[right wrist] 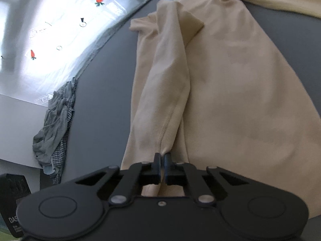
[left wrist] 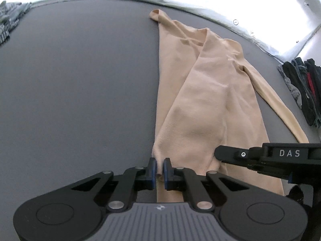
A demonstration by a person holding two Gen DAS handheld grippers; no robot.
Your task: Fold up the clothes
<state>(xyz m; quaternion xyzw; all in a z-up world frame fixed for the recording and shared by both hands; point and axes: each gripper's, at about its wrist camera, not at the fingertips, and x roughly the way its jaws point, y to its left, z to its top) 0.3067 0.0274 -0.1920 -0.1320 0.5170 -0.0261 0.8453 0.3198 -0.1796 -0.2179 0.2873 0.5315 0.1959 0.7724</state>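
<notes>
Pinched between the blue pads of the left gripper (left wrist: 159, 168) is the near edge of a beige long-sleeved garment (left wrist: 200, 92), which is spread lengthwise on a dark grey table (left wrist: 80, 84). A fold of the same garment (right wrist: 230, 92), at a seam, is clamped by the nearly closed right gripper (right wrist: 162, 165). In the left view, the right gripper (left wrist: 218, 152) is seen just beside, over the cloth. Wide bare tabletop is shown left of the garment's straight edge; one sleeve (left wrist: 280, 108) runs toward a pile of dark clothes (left wrist: 305, 88) at the right rim. Only in the right view are a crumpled grey cloth (right wrist: 54, 124) at the table edge and a white sheet printed with red strawberries (right wrist: 60, 30) shown.
</notes>
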